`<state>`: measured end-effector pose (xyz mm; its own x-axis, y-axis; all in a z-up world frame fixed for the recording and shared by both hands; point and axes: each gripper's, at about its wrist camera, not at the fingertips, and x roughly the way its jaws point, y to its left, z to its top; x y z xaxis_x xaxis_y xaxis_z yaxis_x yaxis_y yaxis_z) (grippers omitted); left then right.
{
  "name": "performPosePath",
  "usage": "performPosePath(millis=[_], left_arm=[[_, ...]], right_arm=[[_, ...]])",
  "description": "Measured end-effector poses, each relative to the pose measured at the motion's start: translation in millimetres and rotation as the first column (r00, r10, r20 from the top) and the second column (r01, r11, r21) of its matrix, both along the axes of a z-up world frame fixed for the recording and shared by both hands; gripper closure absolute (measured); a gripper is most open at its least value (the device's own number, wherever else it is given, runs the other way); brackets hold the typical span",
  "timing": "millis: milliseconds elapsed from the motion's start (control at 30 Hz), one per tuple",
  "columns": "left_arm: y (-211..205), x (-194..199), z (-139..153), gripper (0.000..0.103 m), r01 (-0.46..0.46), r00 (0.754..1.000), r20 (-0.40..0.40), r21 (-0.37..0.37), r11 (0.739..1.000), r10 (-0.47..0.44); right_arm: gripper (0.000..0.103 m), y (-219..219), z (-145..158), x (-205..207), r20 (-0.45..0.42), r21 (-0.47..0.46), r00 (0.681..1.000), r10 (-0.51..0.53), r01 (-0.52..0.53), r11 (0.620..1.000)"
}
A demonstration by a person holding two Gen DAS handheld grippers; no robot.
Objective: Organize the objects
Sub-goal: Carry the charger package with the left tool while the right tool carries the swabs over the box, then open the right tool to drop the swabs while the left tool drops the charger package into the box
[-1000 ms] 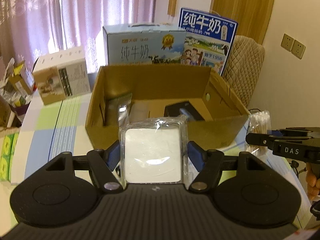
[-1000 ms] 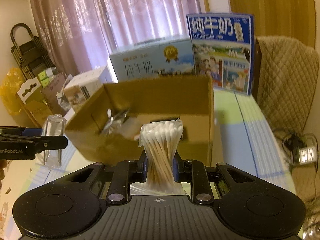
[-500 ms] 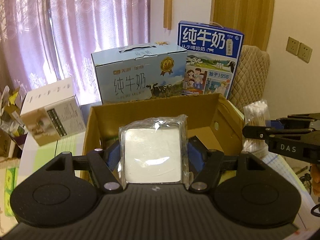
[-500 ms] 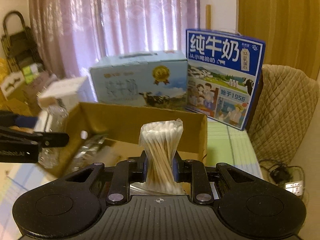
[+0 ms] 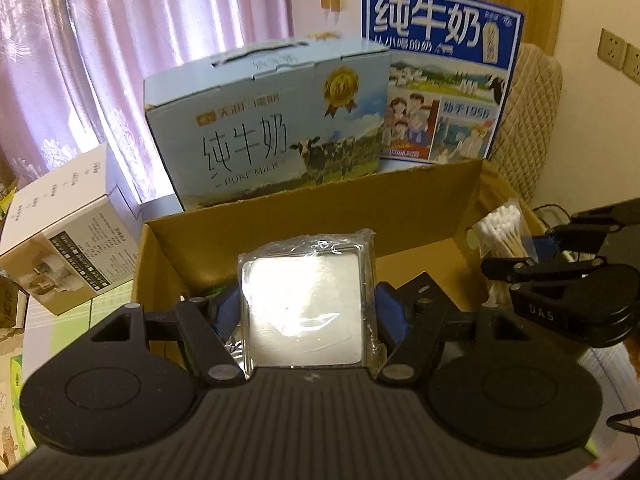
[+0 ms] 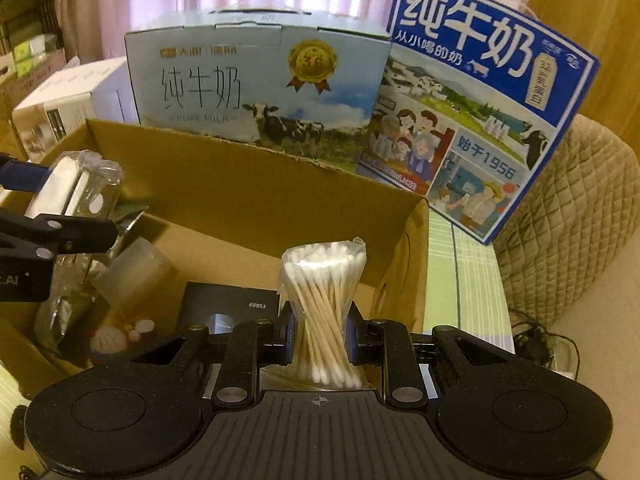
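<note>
1. Over the open cardboard box [image 5: 420, 196], left claw [image 5: 308, 304] clamped on a clear-wrapped white pad pack [image 5: 304, 304], blue pads pressed to both its sides.
2. At the right side of the same box, right claw [image 6: 320, 340] closed around a plastic bag of cotton swabs [image 6: 324, 312], pinched at the bundle's waist, cotton tips fanning out above and below.
3. Seen from the right wrist: pad pack [image 6: 68, 188] held edge-on at the left of the box [image 6: 248, 200], above its inside.
4. Seen from the left wrist: swab bag [image 5: 502, 240] held upright in the other claw [image 5: 508, 268], just inside the box's right wall.
5. Down in the box: a black carton [image 6: 228, 306] lying flat, a frosted plastic cup [image 6: 132, 276] on its side, small round bits near the left corner, too blurred to name.
6. Behind the box: a pale blue milk carton [image 5: 272, 120] and, to its right, a dark blue milk carton [image 5: 440, 72] standing upright.
7. Left of the box, on the bench: a white appliance carton [image 5: 68, 236].
</note>
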<state>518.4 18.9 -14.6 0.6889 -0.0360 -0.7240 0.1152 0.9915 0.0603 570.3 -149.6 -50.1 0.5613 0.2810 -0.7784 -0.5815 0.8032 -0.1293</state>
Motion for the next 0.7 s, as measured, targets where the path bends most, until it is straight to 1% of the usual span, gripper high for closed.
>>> performPosePath(millis=[267, 333, 367, 400, 467, 567, 700], left_arm=[[-1, 20, -15, 0.036, 0.008, 0.999, -0.036, 0.001, 1.0, -0.007], [-2, 24, -18, 0.036, 0.01, 0.999, -0.04, 0.002, 1.0, -0.009], [-2, 25, -18, 0.036, 0.011, 0.999, -0.043, 0.001, 1.0, -0.011], [-3, 27, -19, 0.036, 0.01, 0.999, -0.045, 0.0, 1.0, -0.01], [-3, 29, -20, 0.036, 0.012, 0.999, -0.047, -0.001, 1.0, -0.012], [-4, 32, -22, 0.036, 0.015, 0.999, -0.05, 0.001, 1.0, -0.015], [-8, 35, -24, 0.036, 0.023, 0.998, -0.053, 0.003, 1.0, -0.023]], right_arm=[[0.082, 8, -6, 13, 0.013, -0.023, 1.0, 0.01, -0.01, 1.0], [0.076, 7, -6, 16, 0.011, -0.017, 1.0, 0.01, -0.01, 1.0], [0.066, 6, -5, 17, 0.014, -0.007, 1.0, 0.011, -0.011, 1.0], [0.052, 4, -4, 17, 0.023, 0.001, 1.0, 0.003, -0.003, 1.0], [0.045, 0, 2, 16, 0.05, 0.033, 0.999, 0.005, -0.007, 0.999], [0.045, -5, 7, 17, 0.049, 0.062, 0.999, 0.004, -0.007, 0.998], [0.045, -9, 9, 16, 0.044, 0.079, 0.999, 0.009, -0.012, 0.997]])
